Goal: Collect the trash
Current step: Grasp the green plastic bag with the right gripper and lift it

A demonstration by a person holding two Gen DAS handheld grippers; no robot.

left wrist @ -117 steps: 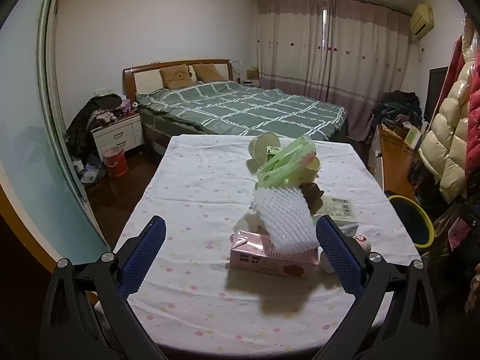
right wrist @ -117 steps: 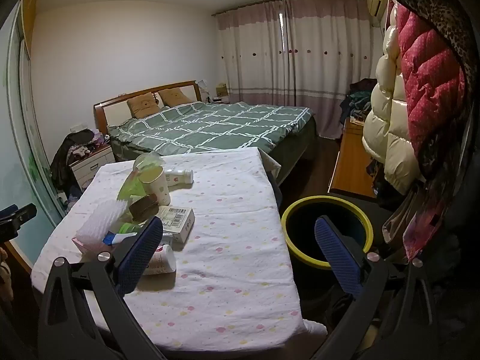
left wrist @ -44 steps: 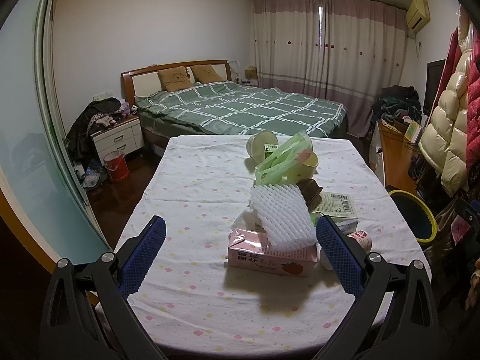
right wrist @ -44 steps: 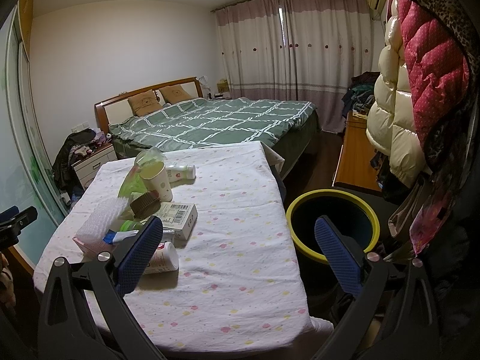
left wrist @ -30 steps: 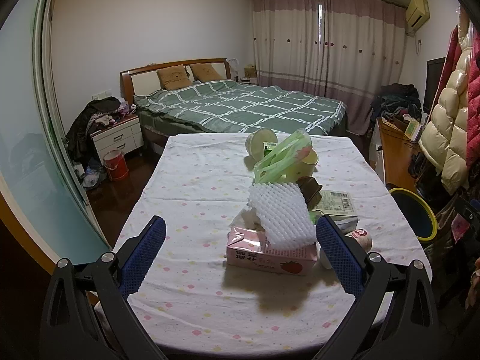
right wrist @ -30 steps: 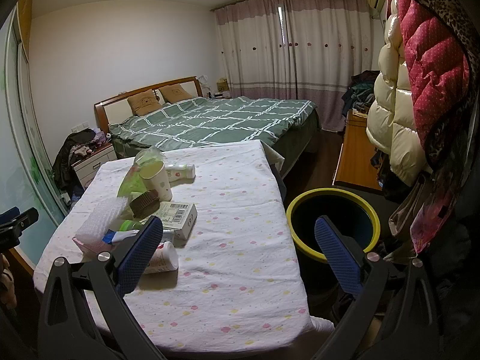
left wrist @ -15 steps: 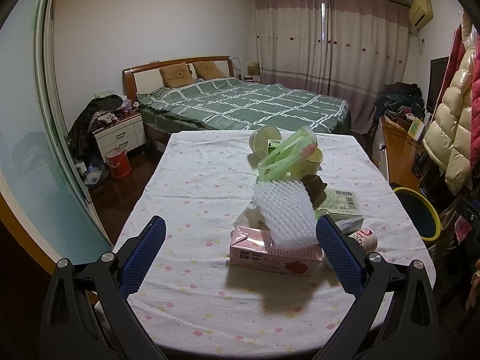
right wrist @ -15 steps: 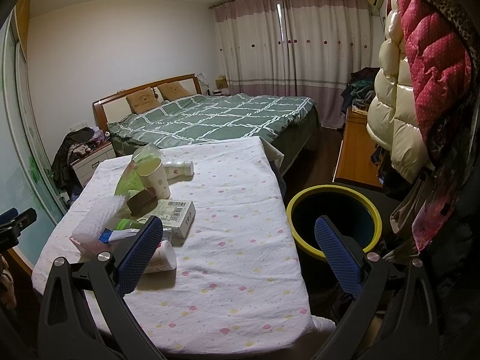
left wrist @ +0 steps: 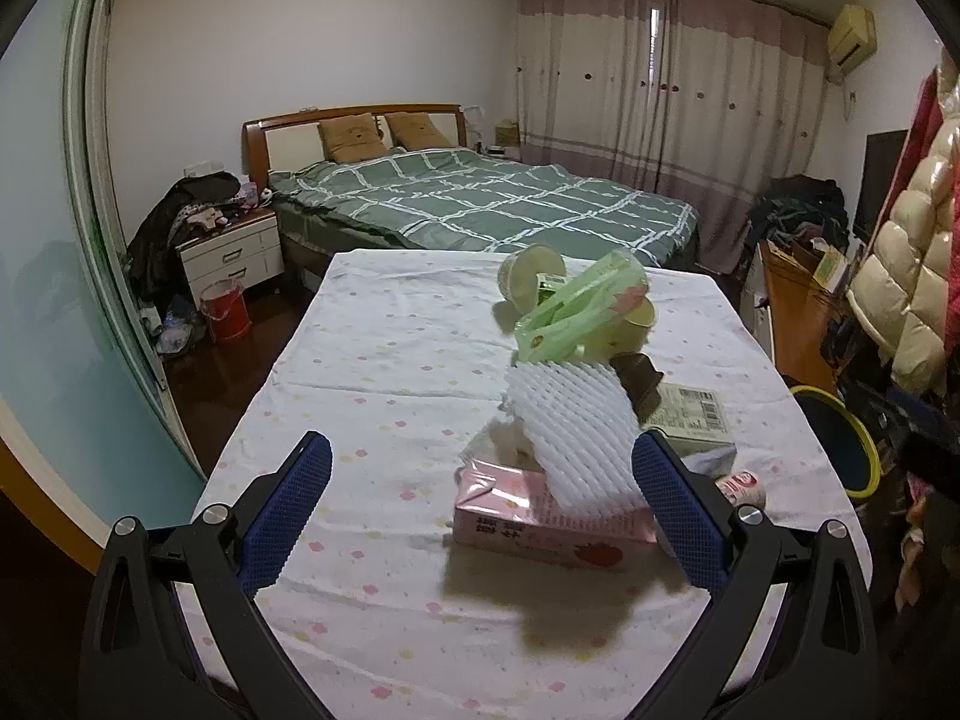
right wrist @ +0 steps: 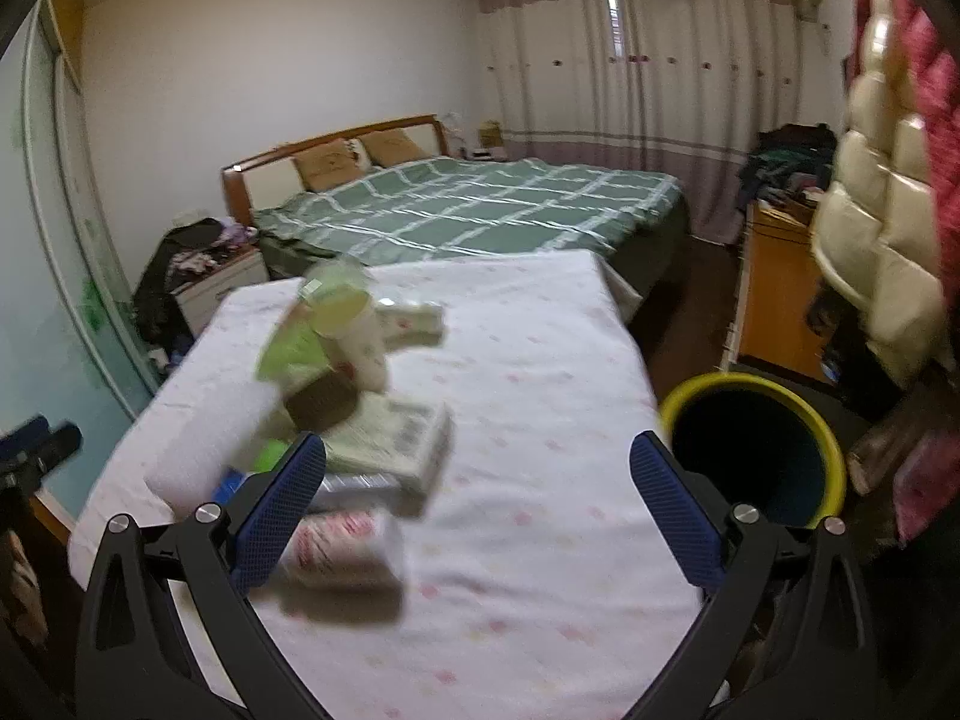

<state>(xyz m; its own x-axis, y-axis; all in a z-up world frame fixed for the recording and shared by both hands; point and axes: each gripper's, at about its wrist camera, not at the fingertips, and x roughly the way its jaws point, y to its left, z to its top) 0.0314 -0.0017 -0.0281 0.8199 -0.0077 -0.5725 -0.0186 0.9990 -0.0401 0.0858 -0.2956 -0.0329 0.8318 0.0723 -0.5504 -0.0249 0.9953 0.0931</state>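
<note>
Hovering near the counter [left wrist: 372, 360], left gripper [left wrist: 480, 498] and right gripper [right wrist: 477, 495] fingers spread, empty. Trash pile [left wrist: 570, 408] uncollected; bin [right wrist: 756, 462] right looks empty. Nothing done yet.

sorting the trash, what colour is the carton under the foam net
Pink, with a red strawberry print; the carton shows best in the left wrist view.

trash pile [left wrist: 570, 420] on table, bin [right wrist: 756, 450] beside
</note>
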